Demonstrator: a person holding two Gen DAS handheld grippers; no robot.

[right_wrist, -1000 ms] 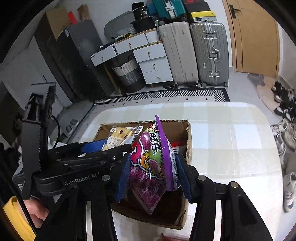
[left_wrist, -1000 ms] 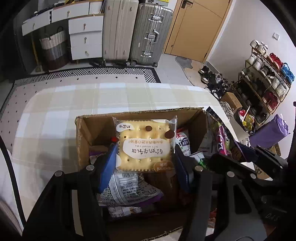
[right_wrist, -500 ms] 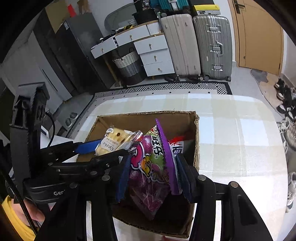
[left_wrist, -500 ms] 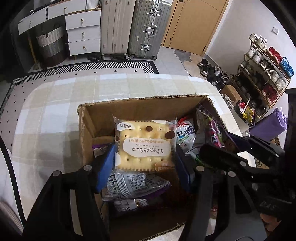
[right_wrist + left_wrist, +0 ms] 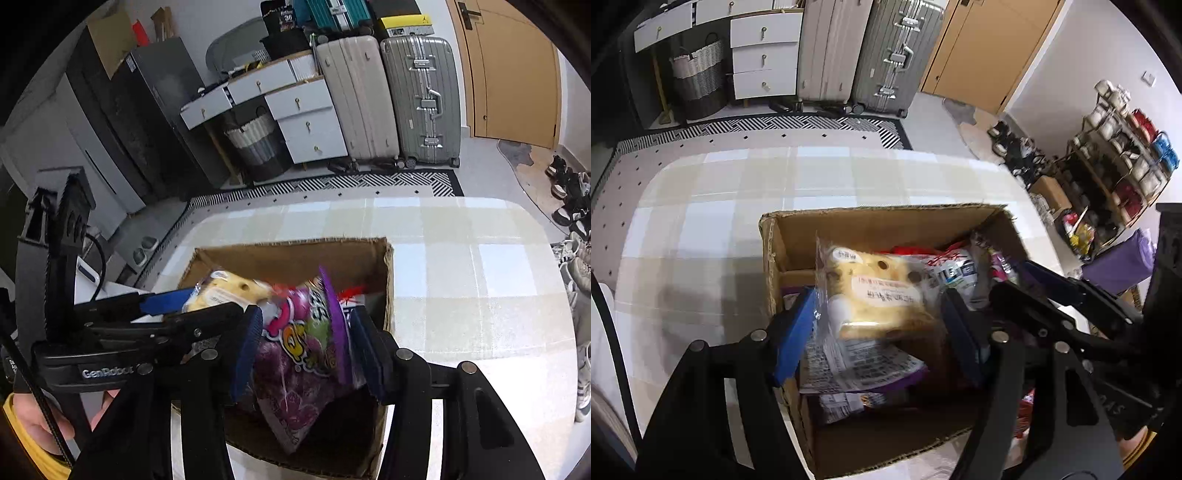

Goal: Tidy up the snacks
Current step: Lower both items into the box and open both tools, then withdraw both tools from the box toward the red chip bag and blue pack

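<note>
Your L gripper (image 5: 879, 321) is over the cardboard box (image 5: 879, 221), jaws opening. The biscuit pack (image 5: 875, 291) sits between them, tilted; the L-side blue pad (image 5: 796, 336) is at the wrapper's clear edge, the R-side pad looks just off it, blur there so contact isn't sure. Reads as let go, pack sagging onto the pile below.

Your R gripper (image 5: 303, 343) is at the box's R side, jaws easing apart a bit, but the purple grape candy bag (image 5: 303, 354) is still pinched btwn both pads, standing on edge, lower corner hanging down into the box. Grasping the bag.

The two grippers are close: in the R wrist view the L gripper's black arm crosses just beside the R gripper's L pad. Tight there. Your hand w/ a yellow cuff (image 5: 26, 421) shows at that view's lower L corner.

The box sits on the checked tablecloth (image 5: 713, 221), near the table's near edge, toward its R side in the L wrist view. Lots of bare cloth beyond the box's far wall and to its L; in the R wrist view, bare cloth also R of the box up to the table's R edge.

Inside the box: grey-white printed packet w/ purple trim (image 5: 857, 365) under the biscuit pack, another packet below it, a red-white-blue pack (image 5: 955, 267) toward the far R corner. Box fairly full, far L corner looks free.
</note>
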